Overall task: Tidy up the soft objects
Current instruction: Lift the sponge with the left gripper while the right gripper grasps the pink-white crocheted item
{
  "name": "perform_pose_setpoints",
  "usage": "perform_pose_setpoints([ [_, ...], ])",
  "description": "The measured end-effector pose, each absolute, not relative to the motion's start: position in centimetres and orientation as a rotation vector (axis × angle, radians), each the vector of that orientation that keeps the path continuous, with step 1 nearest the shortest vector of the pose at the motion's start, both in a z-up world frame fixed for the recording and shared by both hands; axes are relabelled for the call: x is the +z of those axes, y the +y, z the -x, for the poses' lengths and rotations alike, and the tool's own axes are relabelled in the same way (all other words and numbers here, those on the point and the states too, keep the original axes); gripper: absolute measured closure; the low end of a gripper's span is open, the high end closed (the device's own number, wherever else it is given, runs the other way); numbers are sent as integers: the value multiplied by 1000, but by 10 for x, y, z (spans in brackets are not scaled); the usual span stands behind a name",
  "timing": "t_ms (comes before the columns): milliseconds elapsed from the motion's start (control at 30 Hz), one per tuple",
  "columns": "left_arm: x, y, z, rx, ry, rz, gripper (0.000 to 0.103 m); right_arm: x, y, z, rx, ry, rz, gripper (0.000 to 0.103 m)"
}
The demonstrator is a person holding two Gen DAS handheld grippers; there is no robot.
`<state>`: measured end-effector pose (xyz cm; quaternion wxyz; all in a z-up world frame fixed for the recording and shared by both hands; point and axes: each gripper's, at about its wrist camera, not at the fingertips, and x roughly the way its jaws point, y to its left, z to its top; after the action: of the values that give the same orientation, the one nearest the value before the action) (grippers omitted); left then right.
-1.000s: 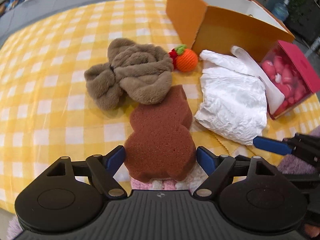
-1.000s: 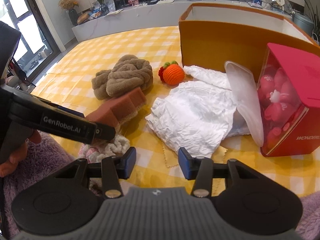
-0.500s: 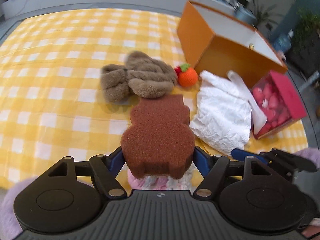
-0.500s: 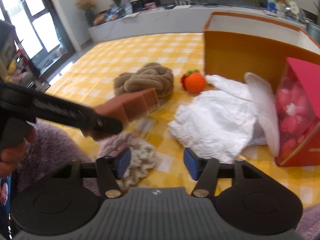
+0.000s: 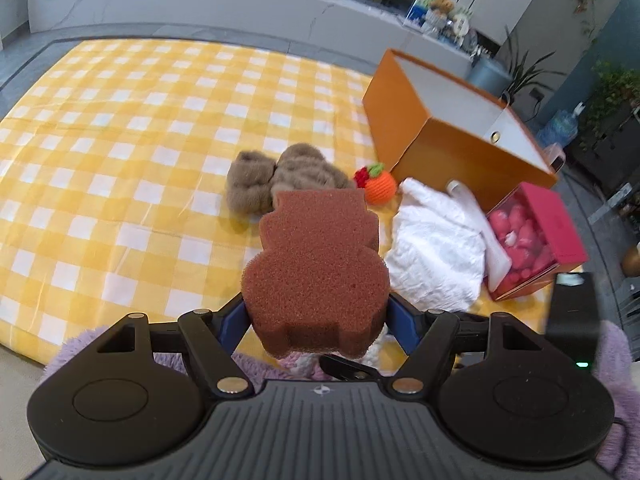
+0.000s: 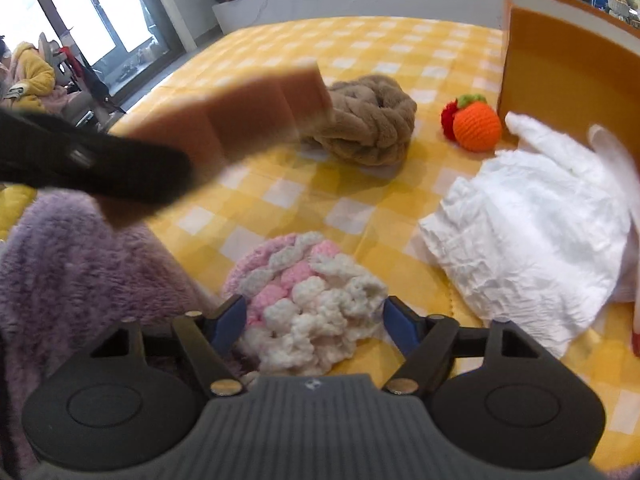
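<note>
My left gripper (image 5: 318,322) is shut on a brown bear-shaped sponge (image 5: 316,272), held up off the yellow checked tablecloth (image 5: 120,160). In the right wrist view the same sponge (image 6: 248,108) shows blurred at the upper left, with the left gripper's black finger across it. A pink and white chunky yarn bundle (image 6: 312,300) lies on the cloth between the jaws of my right gripper (image 6: 314,320). Those jaws are opening, and their blue pads stand at the bundle's two sides without squeezing it.
A brown furry bundle (image 6: 368,120), an orange crochet fruit (image 6: 478,128) and a crumpled white cloth (image 6: 532,232) lie beyond. An open orange box (image 5: 452,140) stands at the back right, a red box (image 5: 536,236) of pink items beside it. A purple fuzzy sleeve (image 6: 72,264) fills the near left.
The left gripper closed on the sponge and lifted it off the cloth. The right gripper swung left and down over the pink and white yarn bundle, and its jaws widened.
</note>
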<state>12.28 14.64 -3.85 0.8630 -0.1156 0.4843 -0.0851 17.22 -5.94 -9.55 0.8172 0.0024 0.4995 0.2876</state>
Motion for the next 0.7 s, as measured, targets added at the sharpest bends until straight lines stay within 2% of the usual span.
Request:
perform_pose_setpoints([
  [133,-35,144,-119,-166,998,230,20,-97,-59,-170,604,1045,12,45],
  [333,-33,139,-112,-183,997,268,20,-92,-58,-156,601,1015,55,70],
  [400,-31,135,-108,-181,990,257,20,-88,-59,-151,597,998,63,81],
  [500,-27,130,-100,-169,981,244,20,-80,-67,-145,599,982,37,89],
  [700,-17,118,-88,-162,955,230,20,-56,-87,-132,566,904,13,90],
])
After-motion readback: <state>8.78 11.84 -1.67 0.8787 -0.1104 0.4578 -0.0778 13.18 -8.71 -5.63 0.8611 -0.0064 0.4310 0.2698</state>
